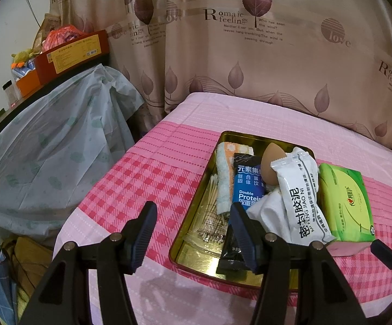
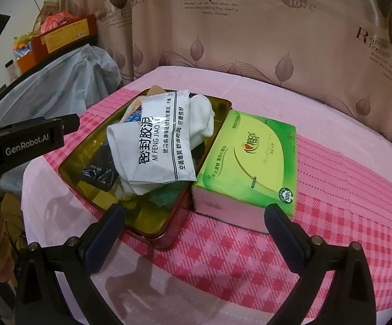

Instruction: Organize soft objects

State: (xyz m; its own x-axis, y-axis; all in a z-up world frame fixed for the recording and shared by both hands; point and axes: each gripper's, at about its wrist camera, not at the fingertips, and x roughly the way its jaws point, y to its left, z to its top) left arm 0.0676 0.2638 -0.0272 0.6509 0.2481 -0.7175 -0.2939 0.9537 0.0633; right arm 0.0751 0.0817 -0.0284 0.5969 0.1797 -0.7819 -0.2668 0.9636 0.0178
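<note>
A gold metal tray on the pink checked cloth holds a rolled striped towel, a blue protein packet, a beige sponge egg, a white sealing-clay packet, a white cloth and a bag of cotton swabs. A green tissue pack lies against the tray's right side. My left gripper is open above the tray's near left edge, with nothing held. My right gripper is open wide in front of the tray and the tissue pack.
A leaf-print curtain hangs behind the table. To the left, a pale plastic sheet drapes a shelf with orange boxes. The left gripper's body shows at the left of the right wrist view. The cloth's edge drops off at near left.
</note>
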